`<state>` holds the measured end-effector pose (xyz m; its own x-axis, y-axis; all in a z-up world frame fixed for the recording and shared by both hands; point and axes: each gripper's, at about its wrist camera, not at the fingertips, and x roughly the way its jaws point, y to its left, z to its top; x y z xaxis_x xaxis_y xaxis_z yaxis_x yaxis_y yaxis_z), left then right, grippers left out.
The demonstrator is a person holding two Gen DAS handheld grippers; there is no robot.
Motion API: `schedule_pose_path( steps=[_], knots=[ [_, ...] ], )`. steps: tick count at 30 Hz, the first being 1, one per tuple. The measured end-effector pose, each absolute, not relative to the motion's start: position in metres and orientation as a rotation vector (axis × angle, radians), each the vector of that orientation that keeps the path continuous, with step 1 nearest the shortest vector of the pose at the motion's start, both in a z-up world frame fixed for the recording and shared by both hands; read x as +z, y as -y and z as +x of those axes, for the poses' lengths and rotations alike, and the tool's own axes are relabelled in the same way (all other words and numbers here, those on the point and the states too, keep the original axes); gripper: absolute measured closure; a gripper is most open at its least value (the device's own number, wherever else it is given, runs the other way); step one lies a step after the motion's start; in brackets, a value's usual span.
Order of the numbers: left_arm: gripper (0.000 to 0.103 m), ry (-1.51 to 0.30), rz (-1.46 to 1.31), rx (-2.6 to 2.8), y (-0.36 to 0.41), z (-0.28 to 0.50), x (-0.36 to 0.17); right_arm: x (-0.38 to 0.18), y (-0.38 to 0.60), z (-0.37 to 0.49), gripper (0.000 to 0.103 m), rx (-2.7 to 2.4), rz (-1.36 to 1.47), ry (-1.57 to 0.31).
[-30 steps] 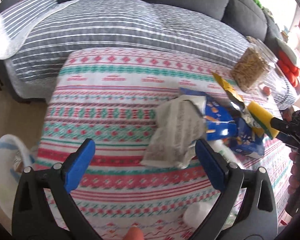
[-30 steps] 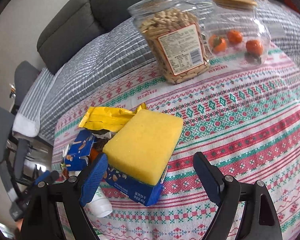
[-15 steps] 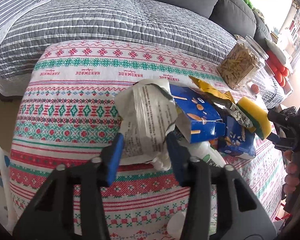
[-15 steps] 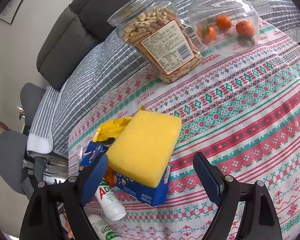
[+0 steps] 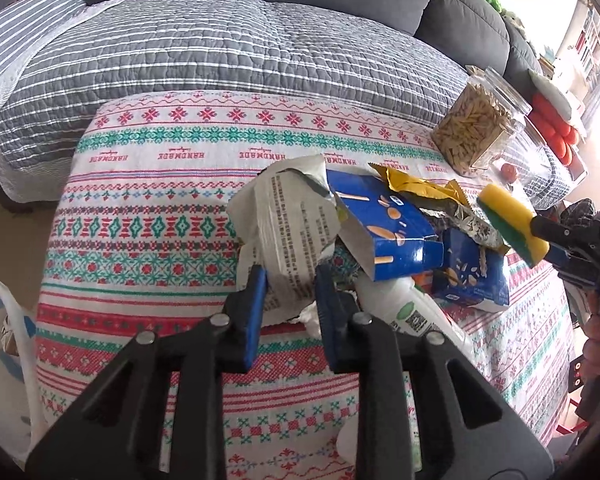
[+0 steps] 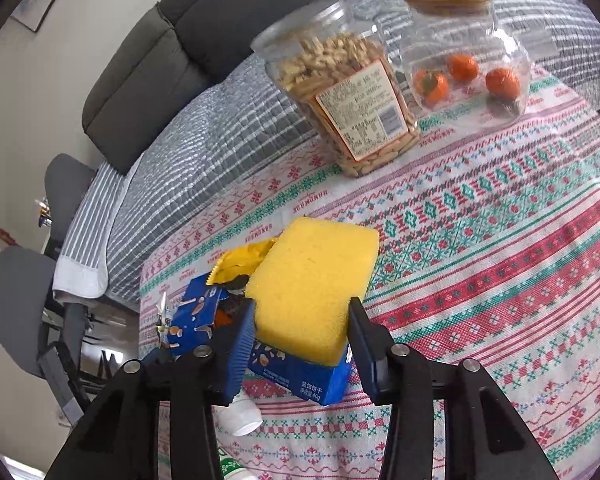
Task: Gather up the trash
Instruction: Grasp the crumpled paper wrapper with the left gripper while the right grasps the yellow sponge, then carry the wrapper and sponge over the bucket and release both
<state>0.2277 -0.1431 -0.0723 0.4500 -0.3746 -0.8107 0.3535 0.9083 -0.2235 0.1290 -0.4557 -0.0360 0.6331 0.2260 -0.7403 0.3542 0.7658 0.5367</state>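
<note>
Left wrist view showed the change plainly: a second earlier the left tongs (image 5: 288,292) had stood wide open short of the crumpled white wrapper (image 5: 284,220), and now the two blue pads had drawn in on its lower edge, pinching the printed paper between them. The right tongs (image 6: 302,334) had done likewise — open around the yellow sponge (image 6: 314,284) before, they now pressed its near end from both sides. So both pieces looked secured, and the task seemed ready to pass from gathering to carrying; the lift itself was not yet evident, since the wrapper's upper part leaned against the torn blue snack box (image 5: 380,228) in the heap on the patterned surface (image 5: 148,216). The yellow foil packet (image 5: 420,184), a second blue box (image 5: 476,280) and a white bottle (image 5: 404,308) remained in that heap. A white bag (image 5: 4,320) hung at the lower left edge, probably the destination. The left tongs pointed forward and slightly down toward the sofa; the right tongs came in from the right side, held by a hand (image 5: 598,332), sponge angled over the pile.
</note>
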Motion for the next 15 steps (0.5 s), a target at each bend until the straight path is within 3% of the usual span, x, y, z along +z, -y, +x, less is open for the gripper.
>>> schedule_pose_path(
  steps=[15],
  knots=[
    [0.077,-1.001,-0.051,-0.445,0.113,0.204,-0.045,0.007,0.444,0.096,0.059,-0.005,0.716,-0.823]
  ],
)
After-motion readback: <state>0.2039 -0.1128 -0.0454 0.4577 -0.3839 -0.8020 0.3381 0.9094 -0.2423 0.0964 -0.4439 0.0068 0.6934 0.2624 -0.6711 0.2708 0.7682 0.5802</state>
